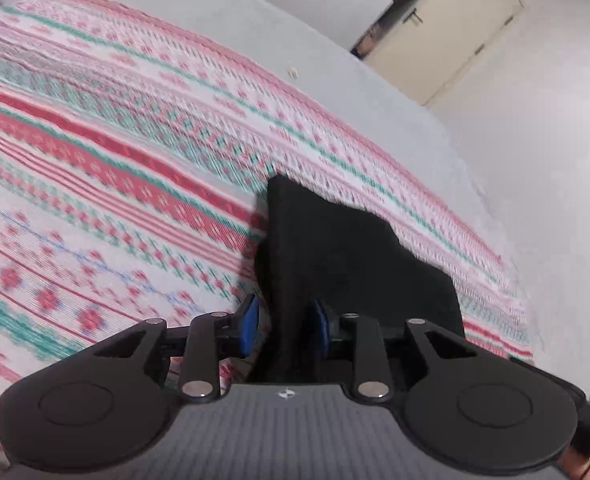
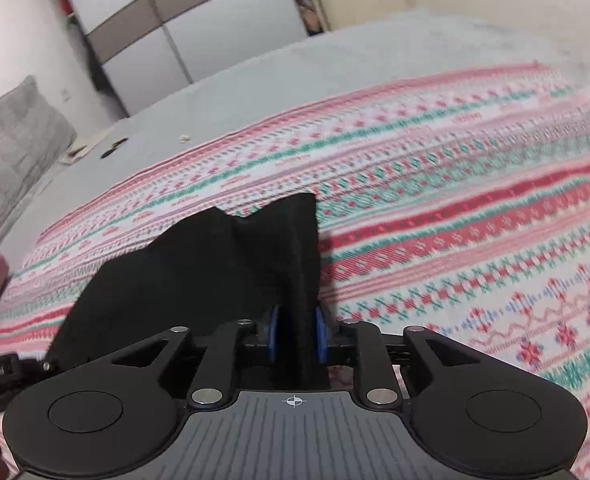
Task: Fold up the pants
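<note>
The black pants (image 1: 347, 256) hang lifted above the patterned blanket (image 1: 115, 140). My left gripper (image 1: 285, 326) is shut on one edge of the pants; its blue pads (image 1: 250, 326) pinch the cloth. In the right wrist view the pants (image 2: 215, 264) spread to the left of my right gripper (image 2: 298, 330), which is shut on another edge, with cloth between its blue pads (image 2: 322, 334). The rest of the pants is hidden below both grippers.
The red, green and white blanket (image 2: 455, 208) lies on a grey bed (image 2: 335, 60). A grey pillow (image 2: 11, 148) sits at the bed's left. Small dark items (image 2: 113, 148) lie on the sheet. A wardrobe (image 2: 183, 24) and a door (image 1: 447, 32) stand behind.
</note>
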